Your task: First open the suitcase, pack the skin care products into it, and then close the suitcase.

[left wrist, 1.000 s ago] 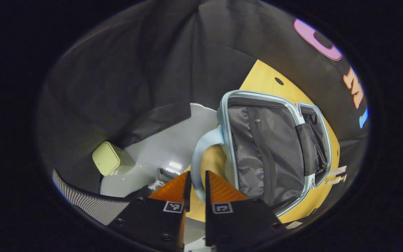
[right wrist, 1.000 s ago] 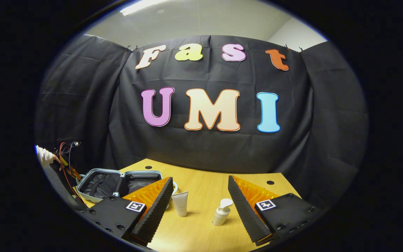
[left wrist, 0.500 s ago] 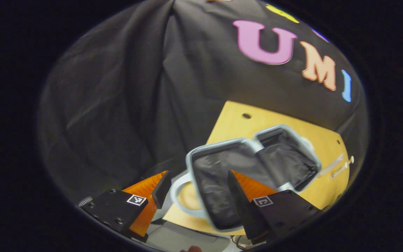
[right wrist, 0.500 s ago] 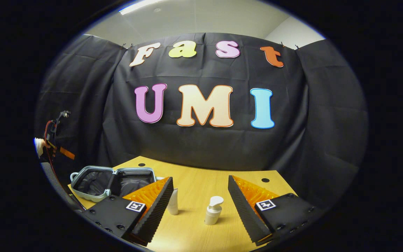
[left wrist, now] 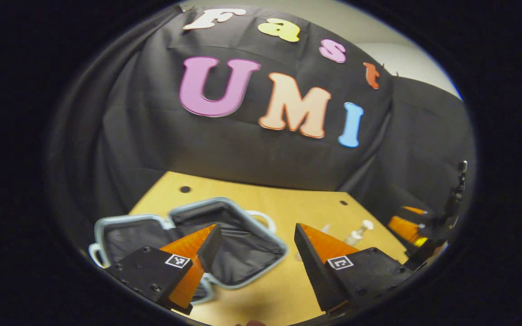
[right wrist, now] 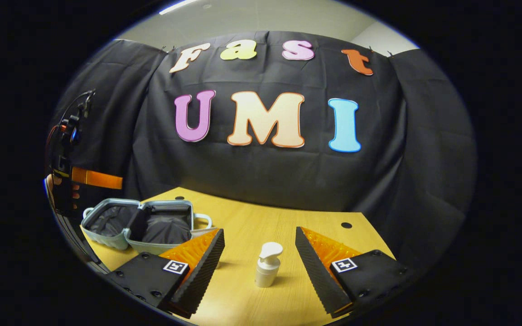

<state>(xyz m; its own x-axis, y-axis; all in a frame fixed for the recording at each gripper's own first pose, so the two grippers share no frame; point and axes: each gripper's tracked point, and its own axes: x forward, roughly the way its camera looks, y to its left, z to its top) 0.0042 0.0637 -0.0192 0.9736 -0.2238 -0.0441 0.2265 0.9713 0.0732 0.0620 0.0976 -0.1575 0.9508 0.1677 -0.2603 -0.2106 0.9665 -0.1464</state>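
Observation:
A pale blue suitcase point(right wrist: 143, 224) lies open on the wooden table point(right wrist: 252, 213) at the left, both dark-lined halves facing up. A white pump bottle point(right wrist: 268, 266) stands just ahead of my right gripper point(right wrist: 259, 233), which is open with the bottle in line with the gap between its fingers. My left gripper point(left wrist: 256, 235) is open above the table, nothing between its fingers, with the open suitcase point(left wrist: 197, 235) under its left finger. The pump bottle point(left wrist: 358, 232) stands off to its right. The left gripper point(right wrist: 68, 176) hangs at the far left above the suitcase.
The black cloth wall closes the table's far side and both flanks. Bare wood point(left wrist: 261, 199) stretches beyond the suitcase toward the wall. The right gripper point(left wrist: 408, 226) and its cable sit at the right edge of the left gripper view.
My left gripper let go of the suitcase's handle, opened and swung up to face the wall. The right gripper view shifted, bringing the pump bottle between its fingers and hiding the tube.

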